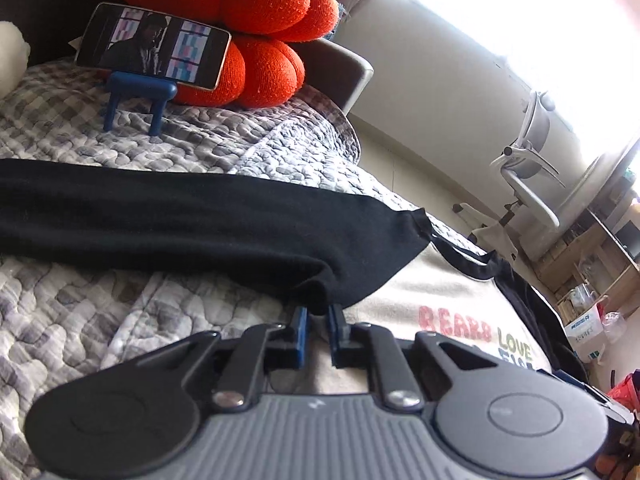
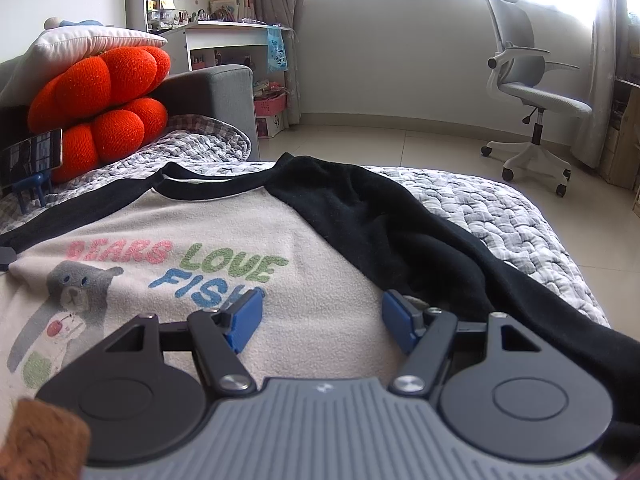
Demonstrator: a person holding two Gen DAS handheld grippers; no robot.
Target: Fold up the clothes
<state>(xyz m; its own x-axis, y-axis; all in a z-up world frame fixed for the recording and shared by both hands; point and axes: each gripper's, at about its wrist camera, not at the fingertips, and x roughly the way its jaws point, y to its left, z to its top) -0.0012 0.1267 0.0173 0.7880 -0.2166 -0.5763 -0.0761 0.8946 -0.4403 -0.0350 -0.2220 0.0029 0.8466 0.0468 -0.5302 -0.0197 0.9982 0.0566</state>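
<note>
A cream sweatshirt (image 2: 280, 232) with black sleeves and a "BEARS LOVE FISH" bear print lies face up on the quilted bed. My left gripper (image 1: 318, 316) is shut on the underarm edge of the left black sleeve (image 1: 160, 220), which stretches away to the left across the quilt. The cream front (image 1: 432, 296) shows to its right. My right gripper (image 2: 322, 312) is open, low over the cream front beside the right black sleeve (image 2: 420, 240), holding nothing.
A grey checked quilt (image 1: 100, 312) covers the bed. An orange cushion (image 1: 248, 20) and a phone (image 1: 154, 46) on a blue stand sit at the head end. A white office chair (image 2: 532, 96) stands on the tiled floor. Shelves (image 1: 592, 264) line the wall.
</note>
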